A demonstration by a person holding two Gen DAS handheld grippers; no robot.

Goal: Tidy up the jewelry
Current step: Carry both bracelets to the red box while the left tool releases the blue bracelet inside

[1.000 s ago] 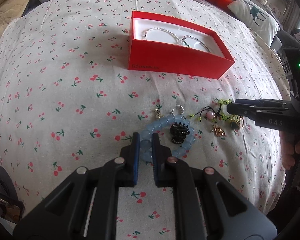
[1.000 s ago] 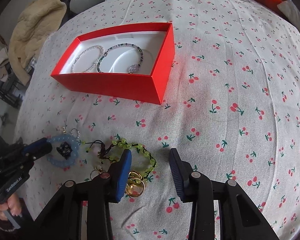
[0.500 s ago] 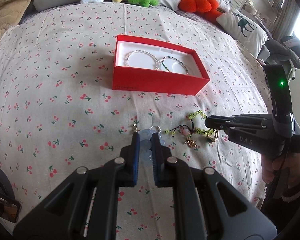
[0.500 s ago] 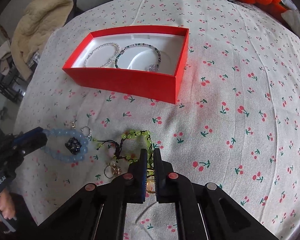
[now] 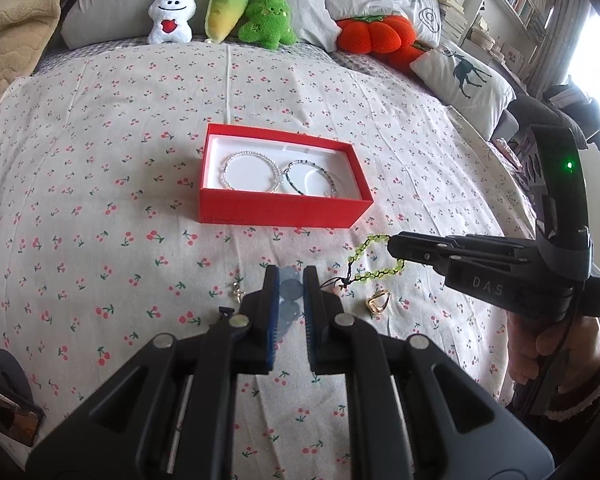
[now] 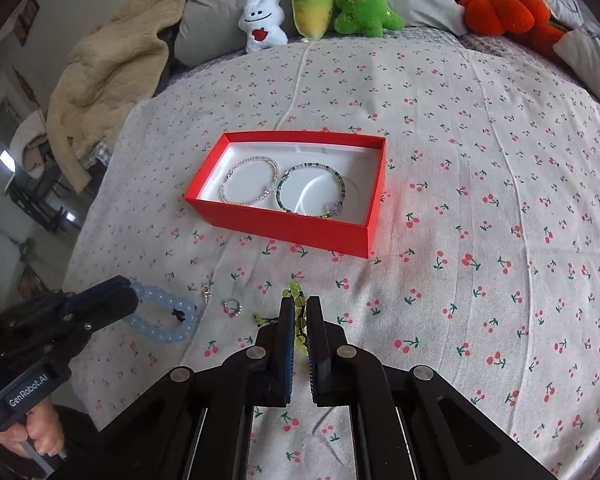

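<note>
The bed (image 6: 480, 128), spread with a cherry-print sheet, carries everything; along its head edge lie grey pillows (image 5: 112, 4) with a row of plush toys (image 6: 318, 8) leaning on them, and a beige blanket (image 6: 100, 76) is bunched at the head corner on the left; near the middle of the bed sits an open red box (image 6: 284, 222) with a white lining, and inside it two bracelets lie flat side by side, a clear beaded bracelet (image 6: 250, 186) toward the left end and a dark green beaded bracelet (image 6: 312, 194) with a small purple flower charm toward the right; nearer the foot edge, the left hand-held gripper (image 5: 288, 284) is pinching a pale blue beaded bracelet (image 6: 164, 314), which hangs in a loop from its fingertips above the sheet with a small black piece caught on the loop; just beside it, the right hand-held gripper (image 6: 299, 320) is pressed together on a yellow-green beaded bracelet (image 5: 374, 256) strung on dark cord, lifted off the sheet with its cord trailing down; loose on the sheet between the two lie a gold ring (image 5: 378, 302), a small hoop earring (image 6: 232, 306) and a small metal charm (image 5: 236, 292), all apart from one another.
</note>
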